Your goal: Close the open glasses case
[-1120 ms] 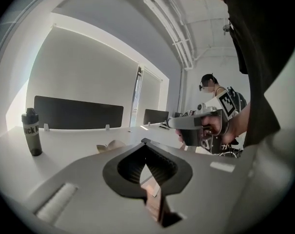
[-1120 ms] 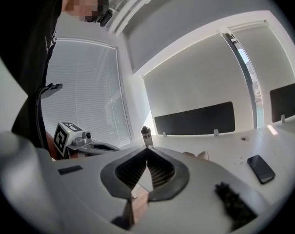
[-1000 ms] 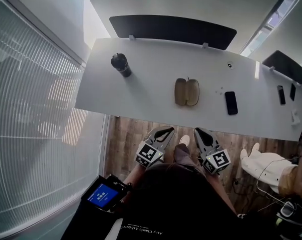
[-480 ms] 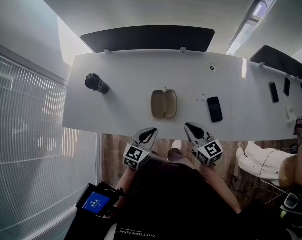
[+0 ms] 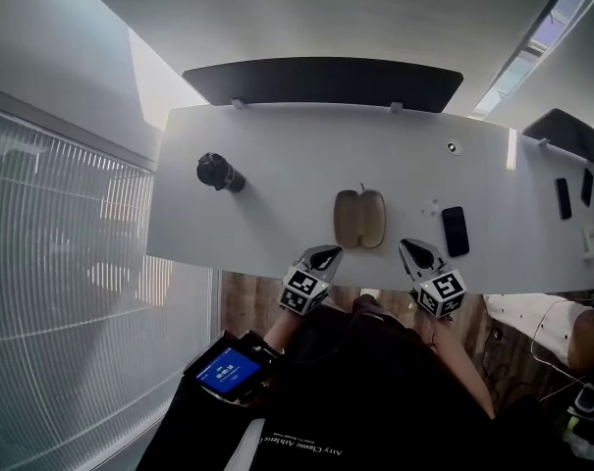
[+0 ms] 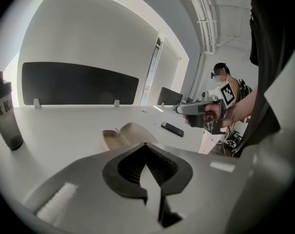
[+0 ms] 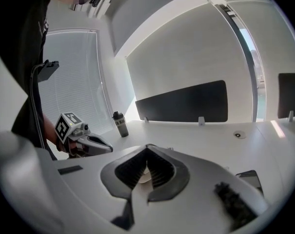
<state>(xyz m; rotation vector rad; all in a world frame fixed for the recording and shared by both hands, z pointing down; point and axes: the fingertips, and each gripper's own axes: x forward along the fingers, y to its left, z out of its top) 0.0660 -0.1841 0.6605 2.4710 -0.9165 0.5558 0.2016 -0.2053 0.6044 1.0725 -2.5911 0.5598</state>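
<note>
The glasses case (image 5: 360,218) lies open on the white table (image 5: 277,145), with its two tan halves side by side and the hollow sides up. It is not far from the near edge of the table, about in the middle of the head view. The left gripper (image 5: 328,253) hangs at this near edge, just in front of the case and a little to its left, and its tip points toward the case without touching it. Its jaws are together at the tips, and the left gripper view shows nothing between them. The right gripper (image 5: 410,247) is at the same edge, in front of the case and to its right, also apart from it. Its jaws also meet at the tips and hold nothing. A black phone (image 5: 455,231) lies flat near the case on the right side, just behind the right gripper. A dark bottle (image 5: 218,173) stands upright well apart from the case on the left. A long dark panel (image 5: 321,79) runs along the far edge of the table. Below the table there is a wooden floor (image 5: 247,292), and beside the person's left arm a small device with a blue screen (image 5: 228,371) shows.
</note>
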